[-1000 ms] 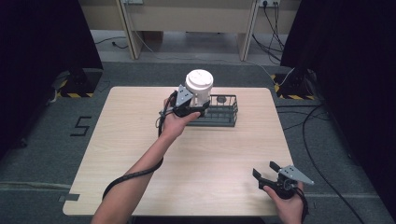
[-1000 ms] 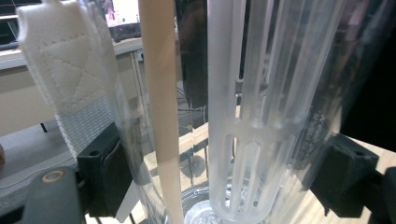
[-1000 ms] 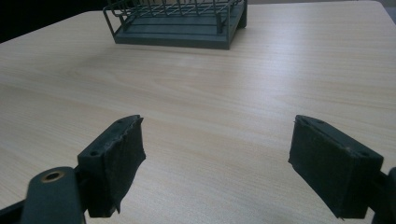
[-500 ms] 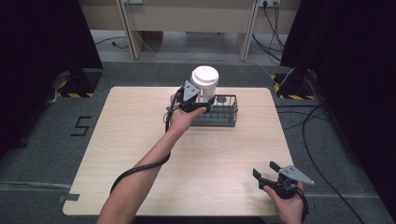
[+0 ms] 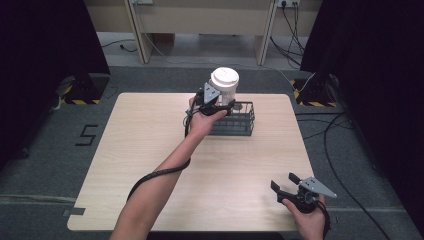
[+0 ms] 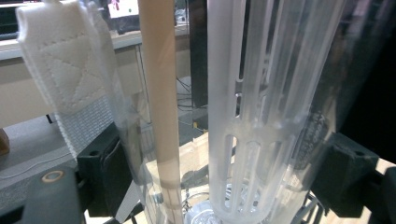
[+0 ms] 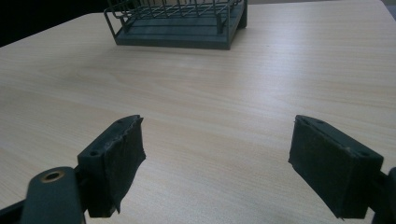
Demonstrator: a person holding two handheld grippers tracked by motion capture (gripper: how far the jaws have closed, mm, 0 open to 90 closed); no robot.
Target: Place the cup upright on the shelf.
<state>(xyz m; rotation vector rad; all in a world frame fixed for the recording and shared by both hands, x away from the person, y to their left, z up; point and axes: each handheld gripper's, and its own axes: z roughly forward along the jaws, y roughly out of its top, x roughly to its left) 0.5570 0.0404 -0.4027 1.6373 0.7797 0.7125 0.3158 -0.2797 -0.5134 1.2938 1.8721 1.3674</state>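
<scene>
Left tool point(image 5: 216, 102) is clamped on a clear bottle point(image 5: 223, 90) with a white lid, held upright above the left end of the dark wire rack point(image 5: 239, 120) at the far side of the tabletop point(image 5: 150, 150). Left gripper view: both black pads press the transparent wall low down; inside are a ribbed infuser tube point(image 6: 247, 116) and a tan straw point(image 6: 161, 93), and a white strap point(image 6: 65, 79) hangs beside it.

Right tool point(image 5: 295, 192) is spread wide, holding nothing, hovering over the near right corner, well away from the rack.

Risks, as I judge them:
- Smooth wall plus low grip and heavy lid end: bottle may tilt or slip in the pads on the way down.
- Bottle base catching a rack wire could tip it or drag the rack, which nothing is steadying.
- Can't tell whether the base is already inside the rack or just above it; releasing early means a drop.
</scene>
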